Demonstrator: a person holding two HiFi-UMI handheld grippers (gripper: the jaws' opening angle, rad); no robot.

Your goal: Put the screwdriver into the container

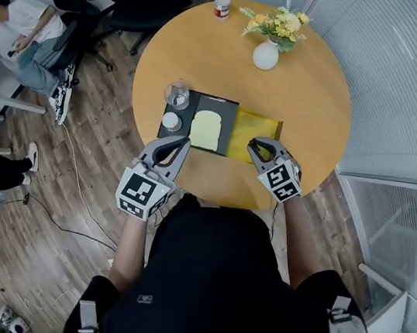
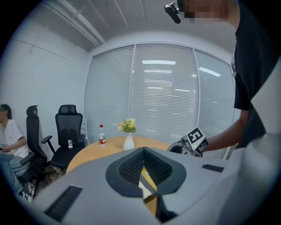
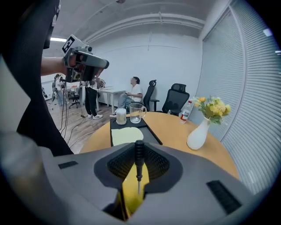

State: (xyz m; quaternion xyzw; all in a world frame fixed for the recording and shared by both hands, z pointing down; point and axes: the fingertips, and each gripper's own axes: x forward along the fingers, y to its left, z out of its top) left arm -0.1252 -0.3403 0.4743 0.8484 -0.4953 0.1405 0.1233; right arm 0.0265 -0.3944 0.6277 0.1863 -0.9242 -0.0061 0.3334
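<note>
A black-handled screwdriver (image 3: 138,161) stands pinched between the pads of my right gripper (image 3: 138,151), handle up and thin shaft pointing down. Below it, through the gap of the jaws, shows the yellow container (image 3: 131,193). From the head view this right gripper (image 1: 256,145) hangs over the near part of the yellow container (image 1: 244,127), which lies beside the black tray (image 1: 229,110). My left gripper (image 1: 183,144) hovers at the tray's near edge, its jaws shut with nothing between them; in its own view the left gripper (image 2: 143,151) shows pads that meet.
On the tray lie a pale yellow slab (image 1: 206,129), a glass (image 1: 178,93) and a small white cup (image 1: 171,121). A white vase of flowers (image 1: 266,53) and a bottle (image 1: 223,1) stand at the table's far side. Office chairs and a seated person are left of the table.
</note>
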